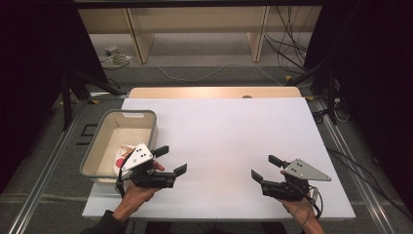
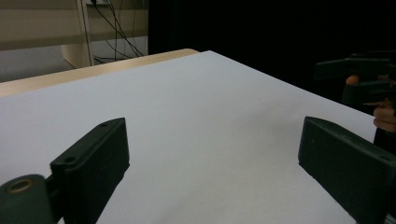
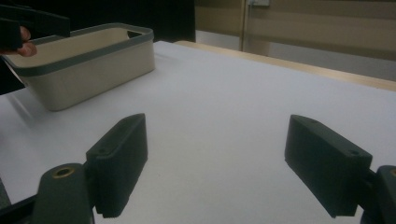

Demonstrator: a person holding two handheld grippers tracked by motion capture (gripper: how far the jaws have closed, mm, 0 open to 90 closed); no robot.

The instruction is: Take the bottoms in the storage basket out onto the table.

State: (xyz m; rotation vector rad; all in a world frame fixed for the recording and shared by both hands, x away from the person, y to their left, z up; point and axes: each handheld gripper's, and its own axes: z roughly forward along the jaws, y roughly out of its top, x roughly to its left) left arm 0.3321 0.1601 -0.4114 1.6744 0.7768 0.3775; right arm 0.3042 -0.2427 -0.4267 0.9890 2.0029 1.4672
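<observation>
My left gripper [image 1: 171, 159] is held low over the white table [image 1: 219, 136] at the front left, right beside the beige bin [image 1: 104, 141]. Its jaws stand wide apart with nothing between them [image 2: 212, 154]. My right gripper [image 1: 265, 168] hovers near the front right of the table, also open and empty [image 3: 215, 161]. The bin [image 3: 84, 65] has a grey rim and sits at the table's left edge. Something white and red [image 1: 122, 155] lies inside it, partly hidden by the left gripper's plate.
The other gripper and a fingertip [image 2: 369, 88] show at the right of the left gripper view. A wooden board [image 1: 214, 92] borders the table's far edge. Cables [image 1: 292, 44] and shelving lie on the floor beyond.
</observation>
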